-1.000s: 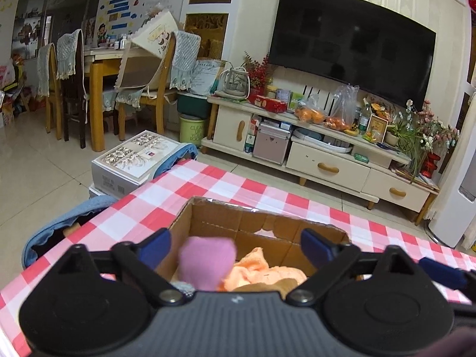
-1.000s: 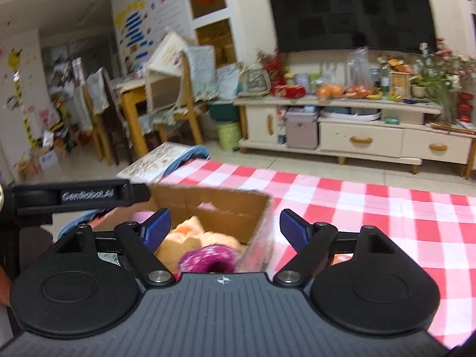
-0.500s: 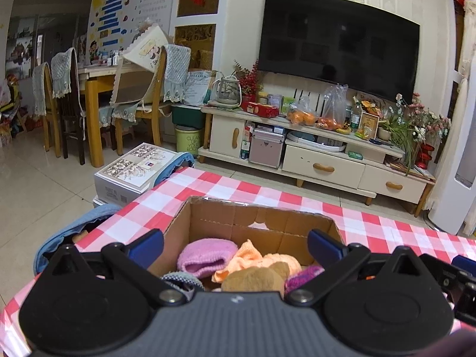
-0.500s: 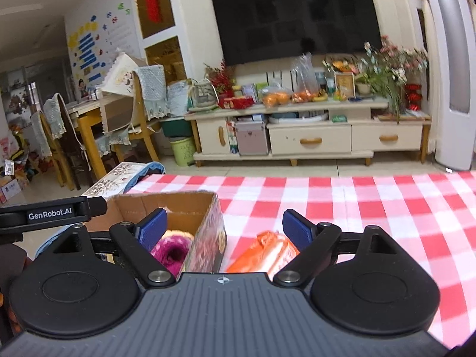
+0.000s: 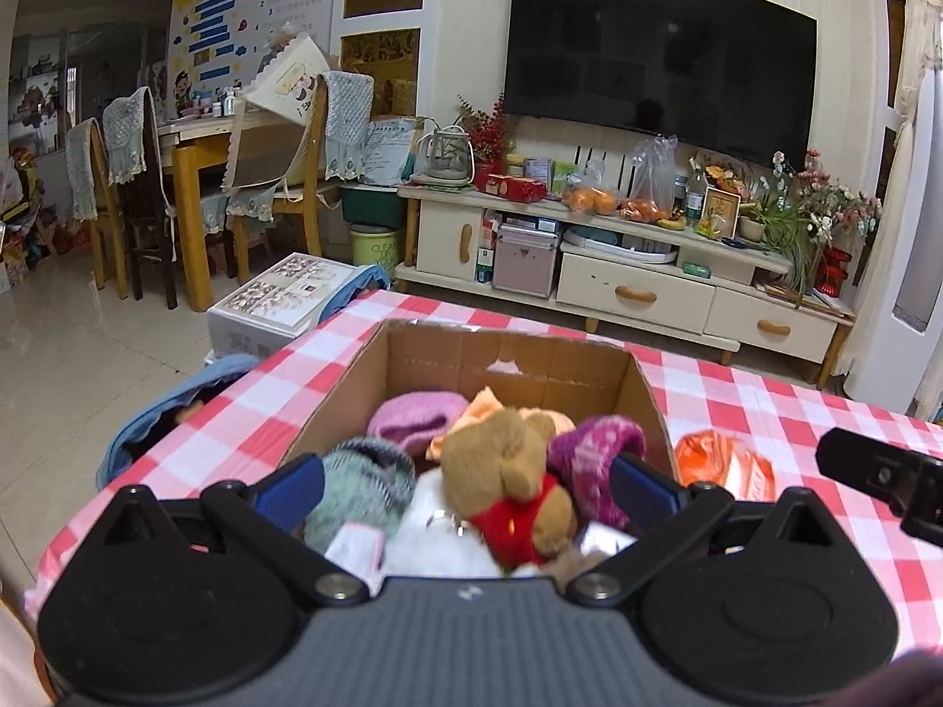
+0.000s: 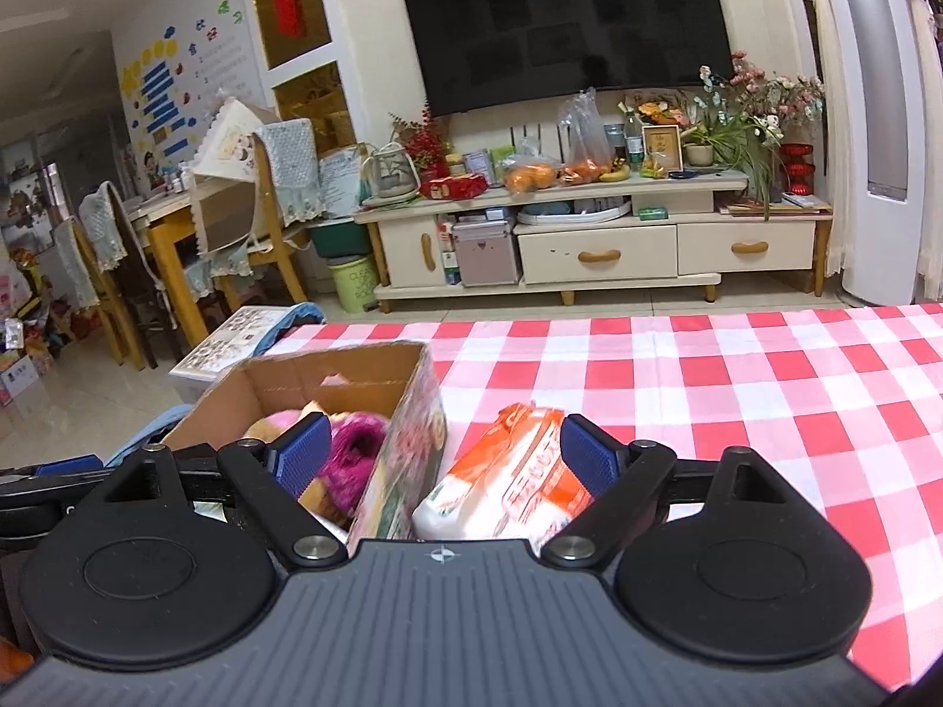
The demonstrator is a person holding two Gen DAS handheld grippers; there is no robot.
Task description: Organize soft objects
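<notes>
Right wrist: cardboard box (image 6: 330, 380), orange packet (image 6: 518, 471) beside it

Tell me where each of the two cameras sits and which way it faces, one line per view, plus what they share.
Left wrist: sits on the left gripper, above the near end of the cardboard box, facing the TV wall; its open fingers frame the teddy bear.
Right wrist: sits on the right gripper, looking the same way; its open fingers straddle the box's right wall and the orange-and-white packet.
Shared: box, packet, checked tablecloth, TV; each shows a dark piece of the other tool at its edge.
</notes>
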